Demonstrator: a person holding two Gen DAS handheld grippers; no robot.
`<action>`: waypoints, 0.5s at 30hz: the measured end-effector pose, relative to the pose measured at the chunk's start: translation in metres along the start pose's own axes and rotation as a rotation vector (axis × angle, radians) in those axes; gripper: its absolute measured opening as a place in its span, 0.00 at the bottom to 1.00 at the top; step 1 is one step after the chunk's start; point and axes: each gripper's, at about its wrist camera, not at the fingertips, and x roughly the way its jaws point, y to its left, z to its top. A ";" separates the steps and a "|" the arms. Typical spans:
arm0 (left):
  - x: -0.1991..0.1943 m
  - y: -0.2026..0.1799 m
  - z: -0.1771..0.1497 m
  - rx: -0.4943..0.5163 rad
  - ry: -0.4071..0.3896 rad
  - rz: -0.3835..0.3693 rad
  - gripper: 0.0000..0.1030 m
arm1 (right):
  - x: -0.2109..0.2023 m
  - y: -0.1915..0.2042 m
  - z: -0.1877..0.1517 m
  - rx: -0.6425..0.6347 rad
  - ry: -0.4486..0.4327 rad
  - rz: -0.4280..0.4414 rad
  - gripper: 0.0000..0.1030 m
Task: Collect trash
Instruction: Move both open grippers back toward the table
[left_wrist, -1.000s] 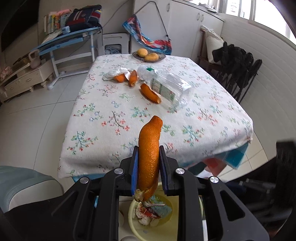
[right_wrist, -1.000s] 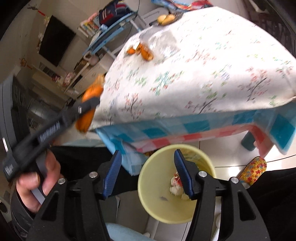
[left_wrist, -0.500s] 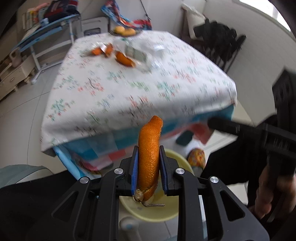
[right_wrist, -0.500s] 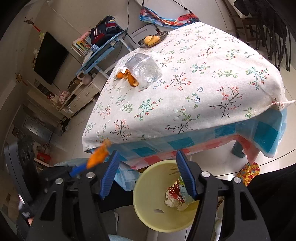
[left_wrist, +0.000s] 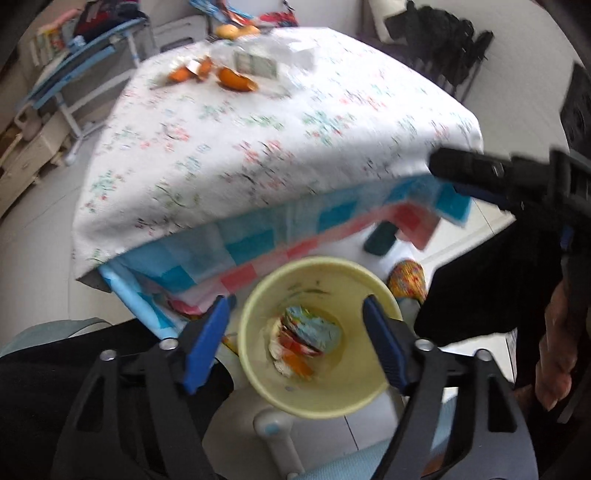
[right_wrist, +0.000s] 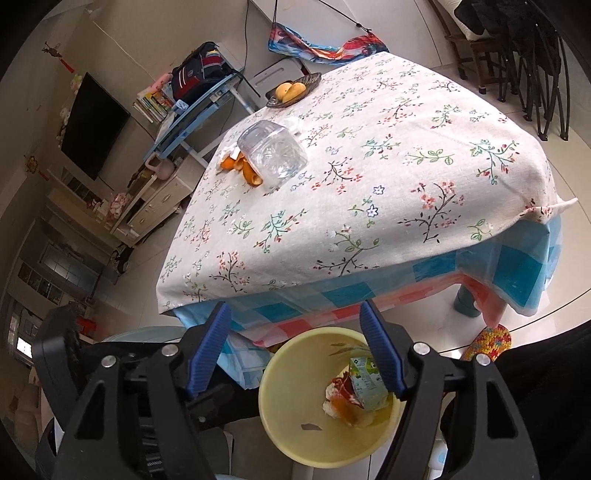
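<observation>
Orange peel (right_wrist: 246, 168) and a bottle (right_wrist: 273, 155) lay far back on the table (right_wrist: 424, 155); the bin (right_wrist: 291, 435) sat below its near edge. Both grippers, left (left_wrist: 295, 345) and right (right_wrist: 295, 349), hung spread and empty. Best reach well in, nipping peel firmly at mid-length.

Pale yellow bin (right_wrist: 280, 413) holding orange peel (right_wrist: 341, 406), a red-and-white wrapper (right_wrist: 341, 386) and a green-and-white carton (right_wrist: 367, 384). Black left claw (left_wrist: 295, 345) and right claw (right_wrist: 295, 347), both with blue pads. White floral cloth (right_wrist: 369, 166) over a blue-and-pink checked cloth (right_wrist: 498, 273) on the bench. Orange peels (right_wrist: 240, 166) beside a clear bottle (right_wrist: 273, 153).
</observation>
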 end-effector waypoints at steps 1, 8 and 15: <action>-0.002 0.001 0.002 -0.010 -0.014 0.007 0.75 | 0.000 -0.001 0.000 0.000 -0.001 -0.002 0.69; -0.015 0.017 0.013 -0.101 -0.125 0.078 0.83 | 0.002 -0.003 0.000 -0.001 -0.003 -0.020 0.71; -0.019 0.032 0.018 -0.184 -0.180 0.122 0.86 | 0.004 -0.002 -0.001 -0.013 0.000 -0.034 0.73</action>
